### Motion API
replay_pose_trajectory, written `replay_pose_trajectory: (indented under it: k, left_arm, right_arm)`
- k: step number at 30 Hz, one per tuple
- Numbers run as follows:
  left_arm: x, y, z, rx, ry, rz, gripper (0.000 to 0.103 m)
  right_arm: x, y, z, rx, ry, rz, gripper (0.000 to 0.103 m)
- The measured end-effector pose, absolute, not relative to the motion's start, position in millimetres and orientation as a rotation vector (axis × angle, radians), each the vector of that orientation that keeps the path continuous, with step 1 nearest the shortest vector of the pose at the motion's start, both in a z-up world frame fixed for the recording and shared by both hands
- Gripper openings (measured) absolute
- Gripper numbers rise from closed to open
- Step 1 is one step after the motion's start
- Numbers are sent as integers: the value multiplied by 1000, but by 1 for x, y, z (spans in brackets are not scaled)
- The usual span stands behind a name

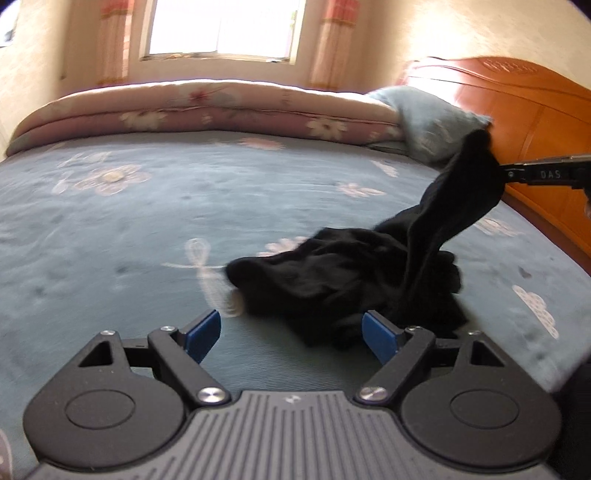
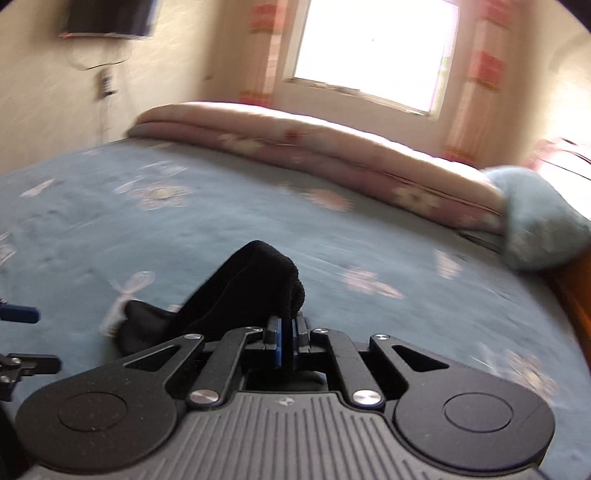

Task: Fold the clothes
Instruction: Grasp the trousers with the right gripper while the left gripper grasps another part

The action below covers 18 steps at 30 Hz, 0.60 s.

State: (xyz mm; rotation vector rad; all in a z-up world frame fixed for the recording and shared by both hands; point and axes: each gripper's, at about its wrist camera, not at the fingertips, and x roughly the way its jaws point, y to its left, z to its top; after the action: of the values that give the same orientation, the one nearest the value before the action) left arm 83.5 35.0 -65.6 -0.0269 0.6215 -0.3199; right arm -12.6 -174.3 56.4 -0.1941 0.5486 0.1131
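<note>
A crumpled black garment [image 1: 354,280] lies on the blue flowered bedsheet [image 1: 147,229]. One part of it rises up to the right, where my right gripper [image 1: 506,173] pinches it near the wooden headboard. In the right wrist view that gripper [image 2: 286,343] is shut on the black garment [image 2: 251,291], and cloth bulges over its blue pads [image 2: 275,341]. My left gripper [image 1: 291,334] stands open just above the sheet, its blue pads [image 1: 203,336] wide apart at the near edge of the black heap, with nothing pressed between them.
A folded pink flowered quilt [image 1: 207,107] runs along the far side of the bed, with a light blue pillow [image 1: 432,118] at its right end. An orange wooden headboard [image 1: 535,110] borders the right. Behind are a bright window [image 1: 221,26] and curtains; a dark screen [image 2: 107,16] hangs on the wall.
</note>
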Motion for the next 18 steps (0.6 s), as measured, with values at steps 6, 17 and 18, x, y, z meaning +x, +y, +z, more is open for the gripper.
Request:
replay_pose_trajectory:
  k: [6, 17, 18]
  left_arm:
    - [86, 0, -72, 75, 627, -397, 84]
    - [88, -51, -103, 537, 552, -458, 84]
    - [87, -54, -106, 588, 533, -458, 84]
  right_arm:
    - [-41, -239, 31, -100, 633, -10, 7]
    - [-70, -258, -24, 16, 773, -28, 30]
    - [-73, -258, -25, 33, 772, -24, 33]
